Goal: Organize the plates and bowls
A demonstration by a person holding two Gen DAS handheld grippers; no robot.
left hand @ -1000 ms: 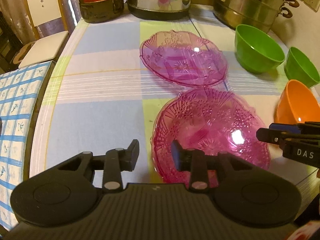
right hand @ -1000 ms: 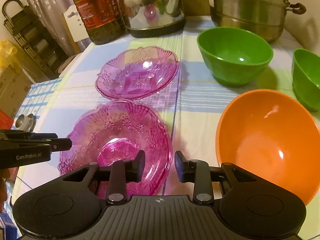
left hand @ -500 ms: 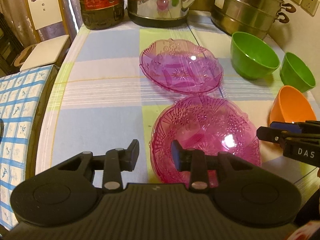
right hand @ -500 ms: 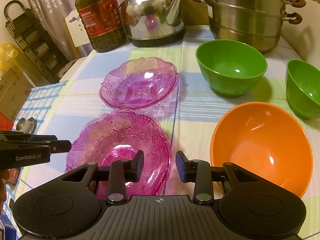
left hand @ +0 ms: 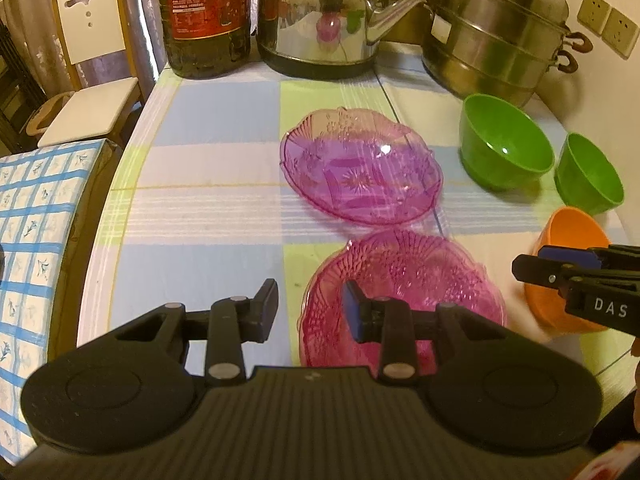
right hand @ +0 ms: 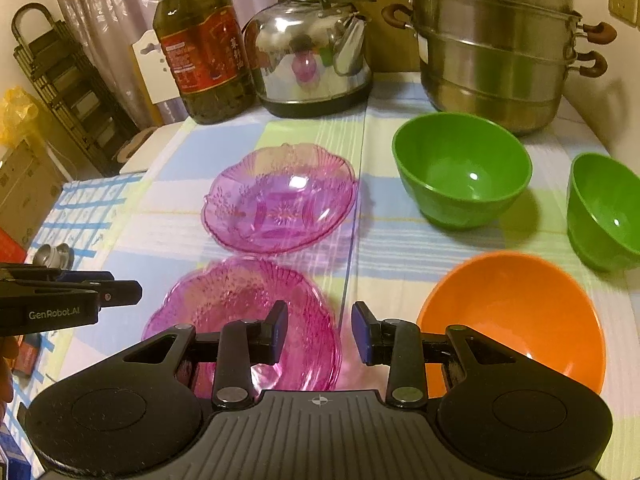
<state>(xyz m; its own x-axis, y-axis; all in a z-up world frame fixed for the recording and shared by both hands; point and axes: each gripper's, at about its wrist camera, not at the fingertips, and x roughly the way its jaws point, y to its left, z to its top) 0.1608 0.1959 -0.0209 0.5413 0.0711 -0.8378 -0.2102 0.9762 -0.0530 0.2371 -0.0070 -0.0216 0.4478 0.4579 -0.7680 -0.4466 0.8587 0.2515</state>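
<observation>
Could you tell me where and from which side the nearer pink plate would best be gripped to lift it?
Probably by the scalloped rim of the nearer pink plate, on the edge facing the cameras. It lies flat and shallow, so only the thin upturned rim fits between the fingers. The left gripper, open and empty, already hangs over that edge; the far edge sits close to the farther pink plate.

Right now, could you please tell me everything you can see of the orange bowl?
The orange bowl looks like smooth, glossy plastic, round and deep, with nothing in it. It sits upright on the striped cloth at the near right of the table, apart from the small green bowl behind it and from the near pink glass plate to its left. Nothing grips it: the right hand-held gripper hangs open in front of it.
</observation>
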